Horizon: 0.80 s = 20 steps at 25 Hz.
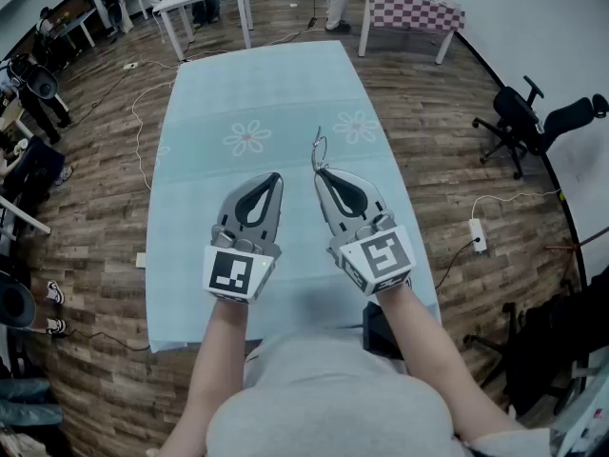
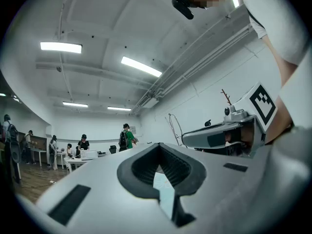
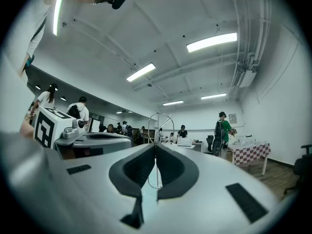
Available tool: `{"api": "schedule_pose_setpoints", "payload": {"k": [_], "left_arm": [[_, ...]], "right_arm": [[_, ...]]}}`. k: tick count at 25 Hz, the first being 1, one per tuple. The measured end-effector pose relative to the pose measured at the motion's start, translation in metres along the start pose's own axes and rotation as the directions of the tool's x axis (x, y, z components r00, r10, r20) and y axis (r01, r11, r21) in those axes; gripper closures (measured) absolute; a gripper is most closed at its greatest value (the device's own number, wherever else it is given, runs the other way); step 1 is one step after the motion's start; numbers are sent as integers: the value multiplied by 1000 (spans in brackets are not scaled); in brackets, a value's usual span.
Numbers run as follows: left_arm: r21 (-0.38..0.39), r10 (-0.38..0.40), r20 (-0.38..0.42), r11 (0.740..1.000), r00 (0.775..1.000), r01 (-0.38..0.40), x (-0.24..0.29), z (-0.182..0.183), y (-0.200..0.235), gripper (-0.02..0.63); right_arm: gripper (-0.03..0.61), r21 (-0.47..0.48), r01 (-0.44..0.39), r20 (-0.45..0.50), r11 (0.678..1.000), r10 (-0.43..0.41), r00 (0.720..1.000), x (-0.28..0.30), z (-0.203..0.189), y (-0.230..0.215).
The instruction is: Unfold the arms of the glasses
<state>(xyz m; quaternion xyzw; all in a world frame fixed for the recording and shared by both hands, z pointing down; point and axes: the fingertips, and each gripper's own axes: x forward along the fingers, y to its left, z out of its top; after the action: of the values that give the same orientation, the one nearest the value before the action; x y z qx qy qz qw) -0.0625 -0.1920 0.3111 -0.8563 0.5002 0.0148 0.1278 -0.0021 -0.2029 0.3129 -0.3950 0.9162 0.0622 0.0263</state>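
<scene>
Thin wire-framed glasses stick up from the tip of my right gripper, which is shut on them. In the right gripper view the wire frame rises from between the closed jaws of the right gripper. My left gripper hangs just to the left at the same height, shut with nothing in it. The left gripper view looks along the closed left gripper, with the right gripper alongside and the glasses at its tip. Both grippers are held above the table, pointing away from me.
The table carries a pale blue cloth with flower prints. Beyond it stand white tables and a checkered table, with people near them. An office chair and a power strip are on the wooden floor at the right.
</scene>
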Motion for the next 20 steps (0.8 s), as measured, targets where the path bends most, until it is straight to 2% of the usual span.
{"api": "schedule_pose_setpoints", "payload": {"k": [6, 14, 20], "left_arm": [[-36, 10, 12, 999, 1000, -9, -1, 6, -2, 606], [-43, 18, -20, 999, 1000, -19, -9, -8, -2, 606], [-61, 23, -25, 998, 999, -25, -12, -12, -1, 606]], "right_arm": [[565, -4, 15, -7, 1000, -15, 1000, -5, -1, -2], [565, 0, 10, -38, 1000, -10, 999, -10, -8, -3], [565, 69, -22, -72, 997, 27, 997, -10, -17, -2]]}}
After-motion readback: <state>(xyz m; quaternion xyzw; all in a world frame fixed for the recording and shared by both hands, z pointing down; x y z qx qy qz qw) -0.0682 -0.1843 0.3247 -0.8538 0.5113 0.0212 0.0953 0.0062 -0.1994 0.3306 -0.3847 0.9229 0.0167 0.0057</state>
